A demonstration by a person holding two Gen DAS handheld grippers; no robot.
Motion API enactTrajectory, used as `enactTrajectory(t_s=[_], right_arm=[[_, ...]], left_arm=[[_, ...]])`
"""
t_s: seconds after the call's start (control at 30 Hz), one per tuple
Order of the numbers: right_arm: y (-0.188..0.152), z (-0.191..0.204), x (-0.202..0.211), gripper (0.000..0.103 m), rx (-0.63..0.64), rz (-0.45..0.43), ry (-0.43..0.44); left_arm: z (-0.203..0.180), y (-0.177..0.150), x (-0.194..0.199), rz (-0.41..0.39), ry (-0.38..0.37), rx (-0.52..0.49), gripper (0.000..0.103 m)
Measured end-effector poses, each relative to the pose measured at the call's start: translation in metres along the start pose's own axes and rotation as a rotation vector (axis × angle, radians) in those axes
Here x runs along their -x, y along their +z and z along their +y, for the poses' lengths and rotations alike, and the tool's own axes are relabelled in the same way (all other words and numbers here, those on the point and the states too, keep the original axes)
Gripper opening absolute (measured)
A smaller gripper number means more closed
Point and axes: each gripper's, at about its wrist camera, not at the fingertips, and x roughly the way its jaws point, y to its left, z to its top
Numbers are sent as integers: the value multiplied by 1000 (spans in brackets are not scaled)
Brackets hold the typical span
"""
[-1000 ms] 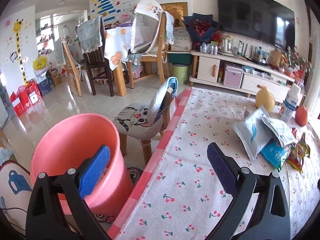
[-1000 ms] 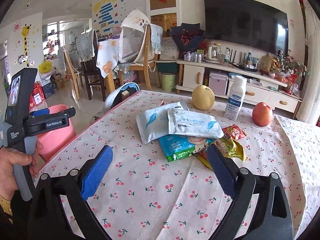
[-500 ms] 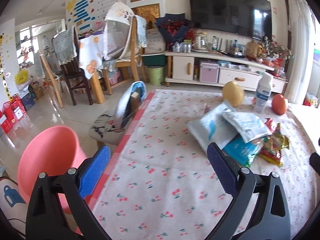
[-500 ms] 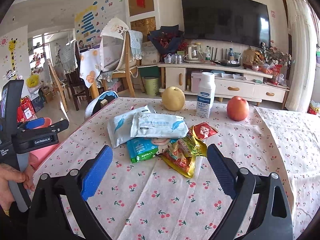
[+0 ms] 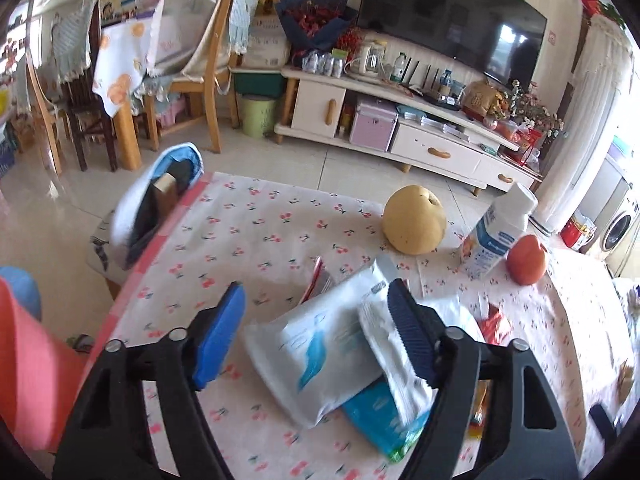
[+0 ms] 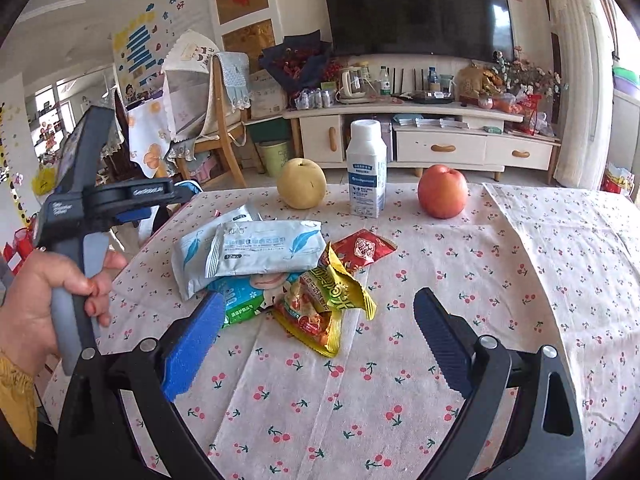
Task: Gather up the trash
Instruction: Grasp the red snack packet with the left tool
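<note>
Our left gripper [image 5: 316, 336] is nearer, jaws closing around the white wipes packet [image 5: 320, 356] lying crosswise, not pinched yet; right gripper [image 6: 320, 340] wide open, empty.

Matt cherry-print cloth [image 6: 440, 280]; glossy, crinkled snack wrappers [image 6: 328, 300], seemingly plastic film.

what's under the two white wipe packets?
Under the white wipe packets: a teal printed packet, partly showing, its upper part covered. Yellow snack wrapper lies beside it. Anything deeper is hidden.
</note>
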Motion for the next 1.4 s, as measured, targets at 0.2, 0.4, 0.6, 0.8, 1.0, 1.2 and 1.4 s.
enactTrajectory(t_s=[0.2,0.4,0.6,0.8,1.0,1.2,1.4], right_arm=[[1,-3,-4,94,-2,24,22],[1,-10,-11,94,-11,58,17],[0,-27,-21,94,-74,113,-13],[-1,-51,-25,94,-155,152,-51],[-2,-71,-23,94,-221,163,-72],[-6,-80,-19,94,-253,170,-76],[-9,-83,-24,94,-266,206,-78]], left_arm=[[-10,28,-57,62,31,40,63],[-10,39,-107,203,120,31,57],[-23,16,-130,306,118,-50,52],[-40,-9,-107,305,58,-132,51],[-62,-52,-66,293,7,-251,51],[-81,-85,-31,310,-62,-330,51],[-106,-55,-5,198,-101,-325,51]])
